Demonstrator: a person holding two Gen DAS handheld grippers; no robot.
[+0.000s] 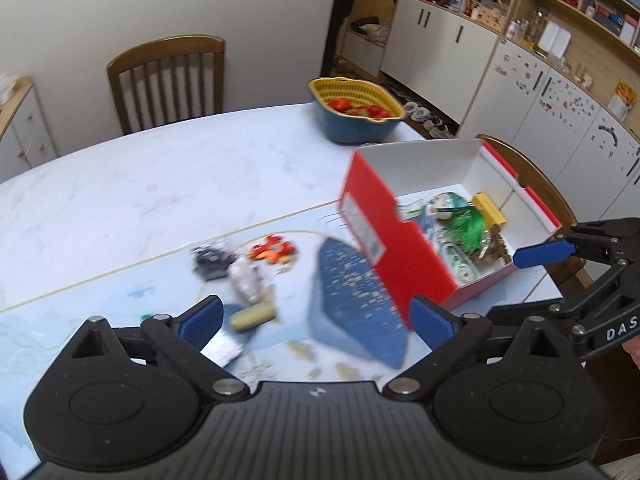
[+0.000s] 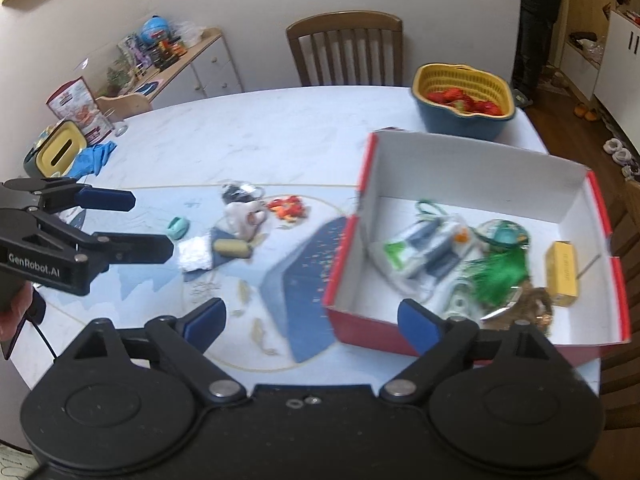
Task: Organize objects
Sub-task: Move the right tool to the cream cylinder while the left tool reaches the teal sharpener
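A: Describe the box and its position.
B: The red box, white inside, sits open on the table, right of the loose items.
A: Contents?
B: A green tassel, a yellow carton, packets. The yellow basket holds strawberries.
A: Tongs?
B: Left gripper and right gripper: fingers spread apart, empty.
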